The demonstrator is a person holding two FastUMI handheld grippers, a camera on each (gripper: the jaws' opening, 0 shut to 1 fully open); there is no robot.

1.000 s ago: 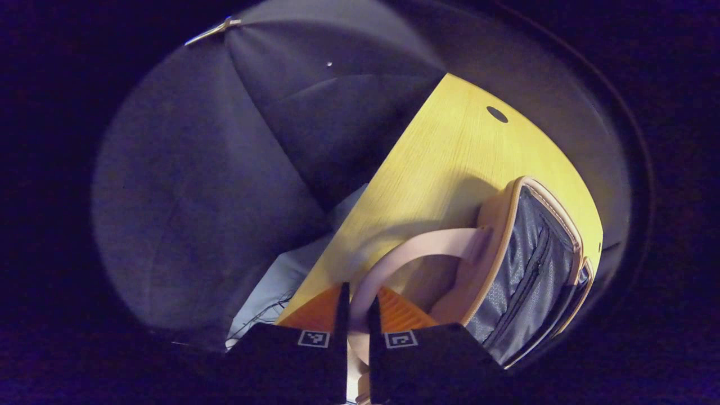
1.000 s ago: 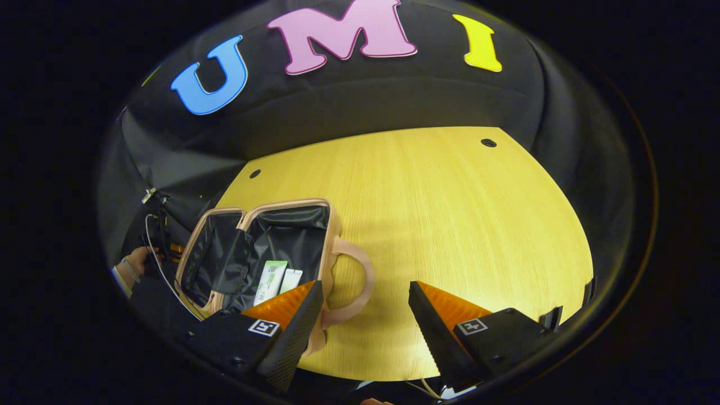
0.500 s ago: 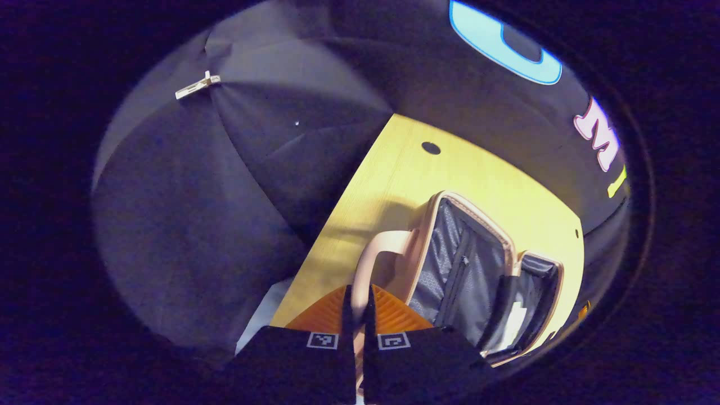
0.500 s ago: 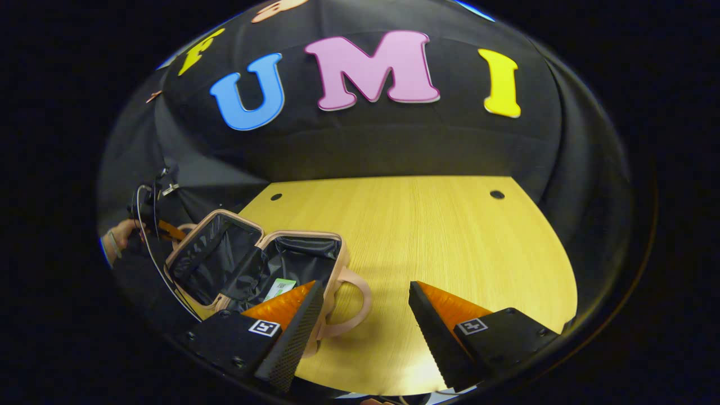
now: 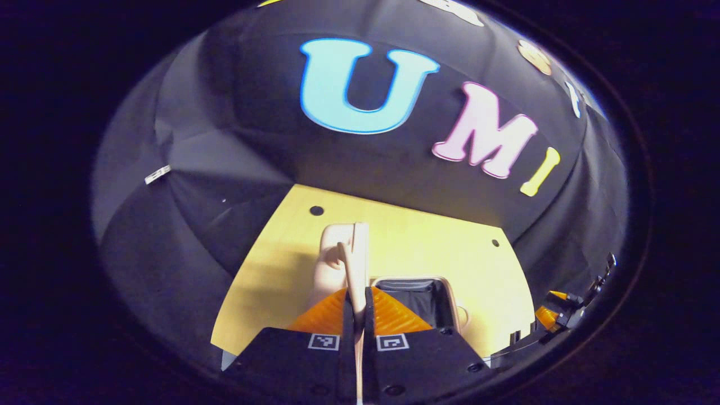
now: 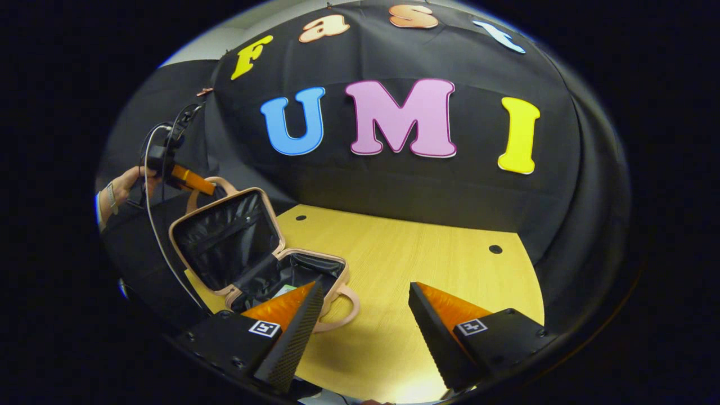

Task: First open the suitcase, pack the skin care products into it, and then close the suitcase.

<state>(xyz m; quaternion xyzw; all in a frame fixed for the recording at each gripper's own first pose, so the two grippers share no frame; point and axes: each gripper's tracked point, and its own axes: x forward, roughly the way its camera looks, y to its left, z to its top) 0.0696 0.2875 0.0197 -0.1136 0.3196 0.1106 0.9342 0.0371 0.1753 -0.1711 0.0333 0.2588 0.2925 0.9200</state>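
Pink and stiff, the lid handle [image 5: 344,264] sits pinched between both fingers of my left gripper [image 5: 358,306]; that grip decides the closing swing. In the right gripper view the suitcase [image 6: 264,264] lies at the table's [image 6: 427,264] left edge, its lid [image 6: 225,236] raised roughly upright on the hinge, black lining facing right over the open lower half. A hand [image 6: 121,183] holds the left gripper up behind the lid's top edge, so the lid must travel rightward and down from that gripper onto the base. The hinge line runs along the case's left side, away from me. A pale skin care packet [image 6: 284,289] shows in the base, partly hidden by a finger. My right gripper [image 6: 365,329] hangs low over bare wood just right of the base handle [image 6: 337,312], jaws spread wide and empty. I judge the left hand nearer and best placed to lower the lid.
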